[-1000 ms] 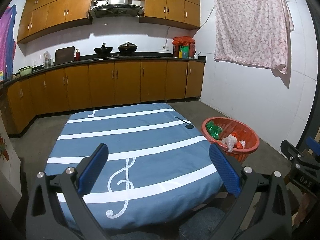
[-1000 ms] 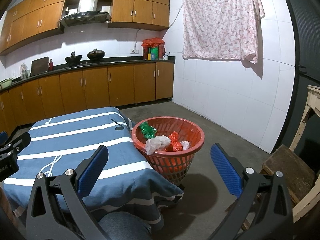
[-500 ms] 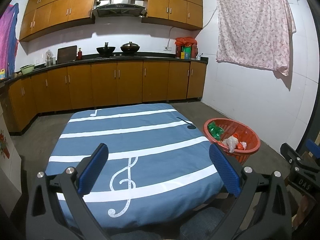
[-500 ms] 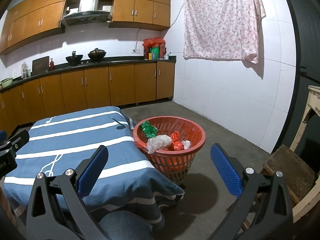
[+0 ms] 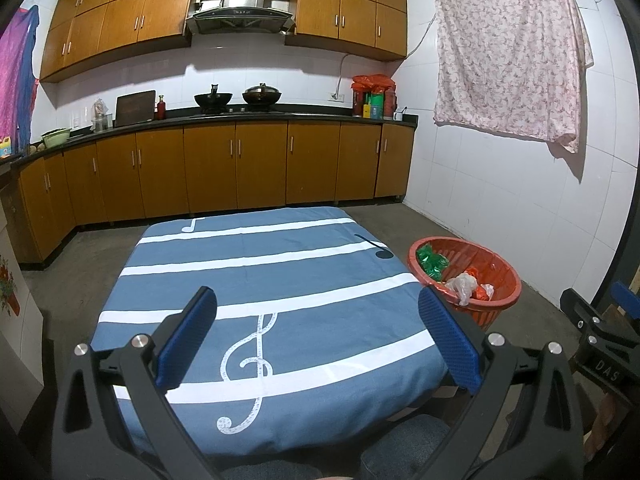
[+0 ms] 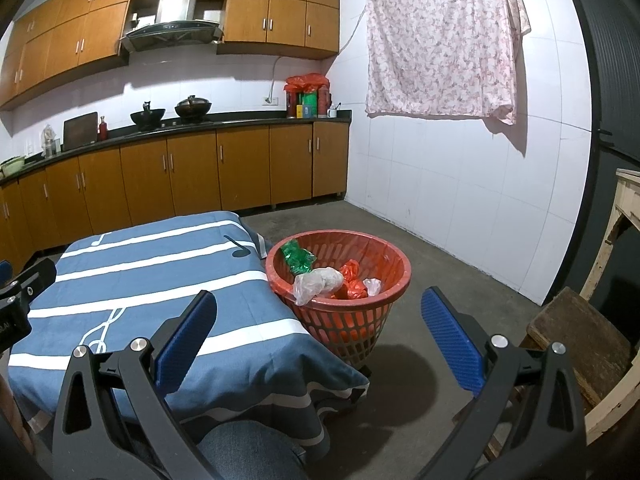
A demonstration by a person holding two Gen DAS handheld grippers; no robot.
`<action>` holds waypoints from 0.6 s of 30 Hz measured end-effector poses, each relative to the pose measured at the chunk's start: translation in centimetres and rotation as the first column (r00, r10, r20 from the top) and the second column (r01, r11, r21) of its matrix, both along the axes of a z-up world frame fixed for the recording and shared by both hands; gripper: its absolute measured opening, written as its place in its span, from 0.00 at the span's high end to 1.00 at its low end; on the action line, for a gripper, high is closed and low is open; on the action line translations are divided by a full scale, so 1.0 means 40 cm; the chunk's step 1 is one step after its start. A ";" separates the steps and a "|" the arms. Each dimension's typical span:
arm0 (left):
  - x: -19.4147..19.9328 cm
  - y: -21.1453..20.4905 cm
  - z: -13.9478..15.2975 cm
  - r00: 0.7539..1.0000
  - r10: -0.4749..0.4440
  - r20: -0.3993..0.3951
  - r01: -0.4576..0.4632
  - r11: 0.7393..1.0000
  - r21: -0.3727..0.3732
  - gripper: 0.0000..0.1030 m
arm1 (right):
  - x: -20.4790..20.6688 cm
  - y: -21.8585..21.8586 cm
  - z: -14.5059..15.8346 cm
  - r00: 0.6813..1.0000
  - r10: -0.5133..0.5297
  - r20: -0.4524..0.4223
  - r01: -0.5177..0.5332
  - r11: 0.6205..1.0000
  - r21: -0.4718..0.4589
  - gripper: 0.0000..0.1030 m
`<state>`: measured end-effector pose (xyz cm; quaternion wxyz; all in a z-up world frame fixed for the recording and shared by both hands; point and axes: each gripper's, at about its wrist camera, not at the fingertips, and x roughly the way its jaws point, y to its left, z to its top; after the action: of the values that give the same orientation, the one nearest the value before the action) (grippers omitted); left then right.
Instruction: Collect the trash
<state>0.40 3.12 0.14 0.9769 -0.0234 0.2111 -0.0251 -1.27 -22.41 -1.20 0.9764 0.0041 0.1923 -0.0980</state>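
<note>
An orange plastic basket [image 6: 384,312] stands on the floor at the table's right corner. Inside lie a green wrapper [image 6: 298,258], a clear plastic bag [image 6: 316,284] and red wrappers [image 6: 352,280]. The same basket [image 5: 500,308] shows at the right in the left wrist view. My left gripper [image 5: 318,314] is open above the near part of the blue striped tablecloth [image 5: 256,280], holding nothing. My right gripper [image 6: 318,318] is open too, near the table's right edge and short of the basket. No loose trash shows on the cloth.
Wooden kitchen cabinets [image 5: 240,168] and a counter with pots run along the back wall. A floral cloth [image 6: 440,40] hangs on the white tiled wall. A wooden stool [image 6: 580,340] and a pale table leg stand at the right. A person's knees in jeans [image 6: 248,452] sit below.
Both views have drawn back and tilted up slightly, so the table and basket sit a little lower and farther away. Both grippers stay open and empty.
</note>
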 end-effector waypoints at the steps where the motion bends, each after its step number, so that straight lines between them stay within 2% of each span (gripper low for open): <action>1: -0.001 0.000 0.000 1.000 0.001 0.001 -0.001 1.000 0.001 0.04 | 0.000 0.001 0.000 1.000 0.000 0.000 0.000 1.000 0.000 0.02; 18: -0.010 0.002 -0.005 1.000 0.025 0.001 -0.025 1.000 0.006 0.04 | -0.001 0.002 0.003 1.000 0.000 -0.001 0.000 1.000 0.000 0.02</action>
<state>-0.01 3.22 -0.08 0.9773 -0.0231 0.2101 -0.0121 -1.31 -22.32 -1.09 0.9763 0.0041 0.1930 -0.0983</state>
